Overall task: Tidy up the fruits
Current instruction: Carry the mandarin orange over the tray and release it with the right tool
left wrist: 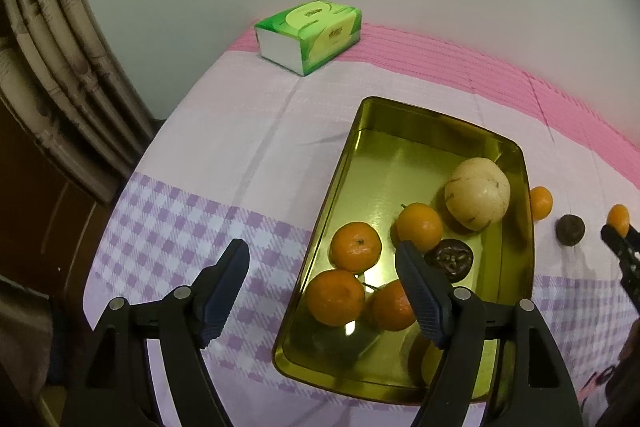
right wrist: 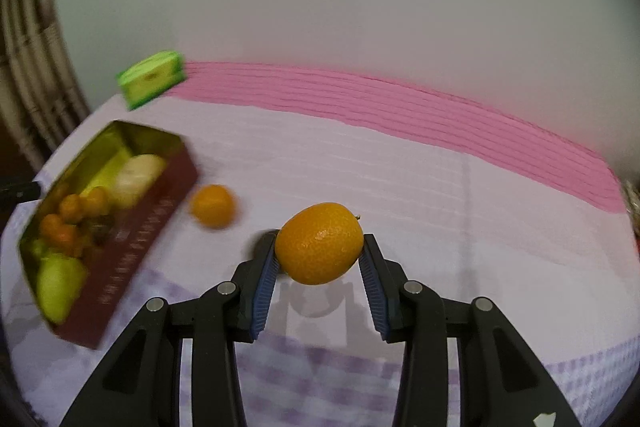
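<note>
One round orange mandarin (right wrist: 320,243) sits pinched in the right hand-held gripper (right wrist: 319,259) at frame centre, clear of the checked worktop (right wrist: 440,187). Left hand-held gripper (left wrist: 322,253) hangs spread and empty over the gold metal tray (left wrist: 516,155). Carrying step, I'd judge; next comes a swing toward the tray at left.

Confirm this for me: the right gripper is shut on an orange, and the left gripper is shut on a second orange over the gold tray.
One detail is wrong. The left gripper is open and holds nothing, as the left wrist view shows; it sits by the gold tray. The right gripper is indeed shut on an orange.
</note>
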{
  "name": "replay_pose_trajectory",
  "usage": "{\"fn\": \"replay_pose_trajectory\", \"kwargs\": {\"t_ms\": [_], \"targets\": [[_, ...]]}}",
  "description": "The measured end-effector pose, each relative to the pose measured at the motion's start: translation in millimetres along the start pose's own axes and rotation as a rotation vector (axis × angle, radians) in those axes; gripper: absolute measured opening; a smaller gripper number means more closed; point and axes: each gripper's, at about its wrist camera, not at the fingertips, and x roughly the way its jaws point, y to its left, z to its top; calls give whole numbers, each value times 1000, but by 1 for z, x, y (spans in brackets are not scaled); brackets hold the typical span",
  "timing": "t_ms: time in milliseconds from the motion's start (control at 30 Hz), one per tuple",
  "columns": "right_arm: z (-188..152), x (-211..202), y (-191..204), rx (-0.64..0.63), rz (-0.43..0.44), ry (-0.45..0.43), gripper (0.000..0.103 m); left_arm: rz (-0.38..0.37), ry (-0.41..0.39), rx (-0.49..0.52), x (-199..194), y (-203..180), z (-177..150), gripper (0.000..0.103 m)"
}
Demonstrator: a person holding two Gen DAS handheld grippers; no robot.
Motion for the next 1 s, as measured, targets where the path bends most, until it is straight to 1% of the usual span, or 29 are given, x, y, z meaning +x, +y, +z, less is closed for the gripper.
{"fn": "replay_pose_trajectory", "kwargs": {"t_ms": [200,300,400,533,700,867,1000], "targets": [[5,-5,52,-79,91,16,38,5,20,-28,5,9,1,76],[8,-5,72,-112,119,17,38,7,26,-60,5,15,2,76],[13,0,91,-134,150,22,38,31,41,-77,9,20,2,76],[15,4,114,-163,184,30,38,29,49,-108,10,26,2,76],[20,7,135,-193,220,29,38,37,49,-128,11,30,2,77],[23,12,150,-223,234,38,38,40,49,-154,10,36,3,77],[22,19,161,-245,242,53,38,25,53,-175,11,39,2,77]]}}
